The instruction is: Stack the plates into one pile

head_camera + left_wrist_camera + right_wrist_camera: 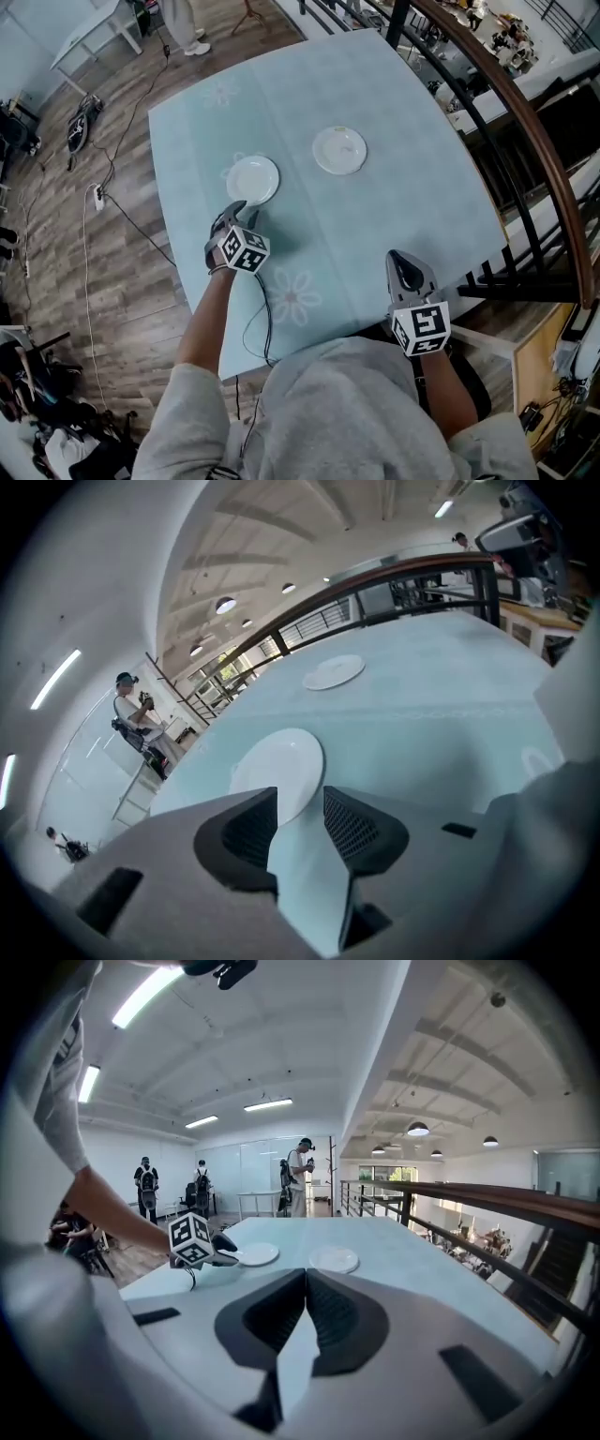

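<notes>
Jaws apart, the left gripper [238, 211] hangs at the near plate [253, 179], its jaws partly hiding the closest rim in the left gripper view. The far plate [339, 150] lies well apart on open worktop [403, 206]. The right gripper [401, 258], jaws closed and empty, hovers at the near edge.

A flowered pale-blue tablecloth [394, 216], a curved wooden railing [541, 142], a floor cable [87, 281].
</notes>
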Motion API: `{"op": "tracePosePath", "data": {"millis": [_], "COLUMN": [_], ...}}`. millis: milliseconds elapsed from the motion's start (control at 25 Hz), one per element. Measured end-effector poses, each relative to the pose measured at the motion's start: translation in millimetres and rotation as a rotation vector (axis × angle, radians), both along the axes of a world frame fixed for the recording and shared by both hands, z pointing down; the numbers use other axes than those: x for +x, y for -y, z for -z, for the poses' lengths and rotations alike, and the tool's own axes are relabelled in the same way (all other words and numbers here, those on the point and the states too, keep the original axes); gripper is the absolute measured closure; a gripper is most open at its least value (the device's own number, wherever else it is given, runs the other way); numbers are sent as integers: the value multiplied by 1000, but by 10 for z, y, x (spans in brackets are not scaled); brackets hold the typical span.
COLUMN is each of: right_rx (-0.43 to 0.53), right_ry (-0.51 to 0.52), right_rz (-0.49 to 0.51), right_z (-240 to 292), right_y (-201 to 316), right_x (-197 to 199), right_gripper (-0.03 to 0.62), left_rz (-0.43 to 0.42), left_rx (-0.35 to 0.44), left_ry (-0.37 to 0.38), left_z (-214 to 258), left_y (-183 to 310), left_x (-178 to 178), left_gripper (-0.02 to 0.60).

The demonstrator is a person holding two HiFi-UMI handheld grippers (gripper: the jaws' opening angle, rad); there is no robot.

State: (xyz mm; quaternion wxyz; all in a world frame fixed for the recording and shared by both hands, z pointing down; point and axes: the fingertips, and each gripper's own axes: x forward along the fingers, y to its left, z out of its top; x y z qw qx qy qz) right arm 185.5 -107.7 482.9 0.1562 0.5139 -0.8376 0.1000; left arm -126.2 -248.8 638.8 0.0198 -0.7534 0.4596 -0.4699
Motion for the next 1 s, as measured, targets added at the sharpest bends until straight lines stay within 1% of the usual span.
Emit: {"op": "tracePosePath", "data": {"millis": [80, 160, 240, 280, 400, 480, 680, 760, 920, 1000], "right_rx": [-11, -18, -19, -21, -38, -42, -51, -54, -52, -47], "right_ry": [-20, -40, -61, -65, -68, -67, -60, -64, -69, -74], "right_rz": [5, 8, -9, -23, -57, -67, -79, -75, -67, -62], "right_z": [-2, -4, -20, -28, -48, -49, -75, -83, -70, -65], "right_y": [-109, -175, -191, -197, -222, -230, -246, -260, -264, -261], "right_x": [-80, -80, -29, -5, 5, -12, -11, -38, -97, -97], "right_gripper": [568, 568, 568, 568, 568, 568, 568, 568, 568, 568], "left_rz": [-32, -71, -118, -134, -166, -202, -294, -297, -272, -258], "left_rx": [-27, -49, -50, -45, -49, -59, -65, -68, -111, -98], "left_ry": [37, 85, 148, 165, 172, 189, 252, 256, 235, 235], "left_z": [-104, -208, -277, -294, -323, -332, -379, -393, -418, -380], "left_y": [-17, -11, 71, 116, 177, 184, 181, 182, 207, 244], "left_x": [-59, -56, -24, -4, 17, 19, 134, 159, 142, 158], "left_gripper": [426, 426, 426, 428, 431, 437, 493, 518, 523, 529]}}
